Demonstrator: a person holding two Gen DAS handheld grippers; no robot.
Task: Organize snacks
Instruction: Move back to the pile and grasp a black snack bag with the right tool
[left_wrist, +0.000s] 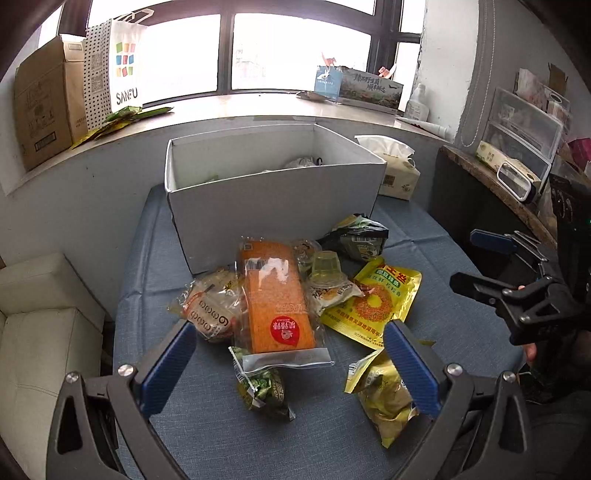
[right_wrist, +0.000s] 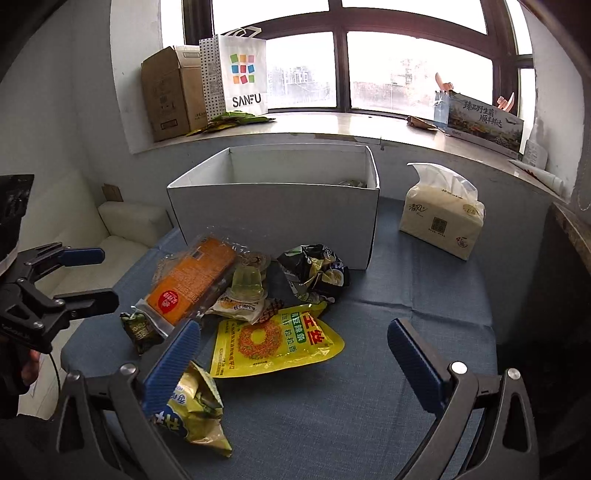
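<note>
A pile of snacks lies on the blue cloth in front of a white box (left_wrist: 258, 206) (right_wrist: 273, 218). In it are an orange cracker pack (left_wrist: 275, 299) (right_wrist: 192, 280), a yellow pouch (left_wrist: 376, 299) (right_wrist: 273, 343), a jelly cup (left_wrist: 327, 267) (right_wrist: 245, 286), a dark crumpled bag (left_wrist: 360, 236) (right_wrist: 317, 273), a small green packet (left_wrist: 264, 387) (right_wrist: 140, 328) and a yellow chip bag (left_wrist: 384, 398) (right_wrist: 195, 410). My left gripper (left_wrist: 290, 365) hangs open just before the cracker pack. My right gripper (right_wrist: 295, 365) is open above the cloth, right of the yellow pouch. Both hold nothing.
A tissue pack (right_wrist: 441, 216) (left_wrist: 397, 173) stands right of the box. The windowsill behind holds a cardboard carton (right_wrist: 171, 94), a white paper bag (right_wrist: 243, 74) and a printed box (right_wrist: 484, 122). A white sofa (left_wrist: 40, 332) is at the left, a dark cabinet (left_wrist: 480, 199) at the right.
</note>
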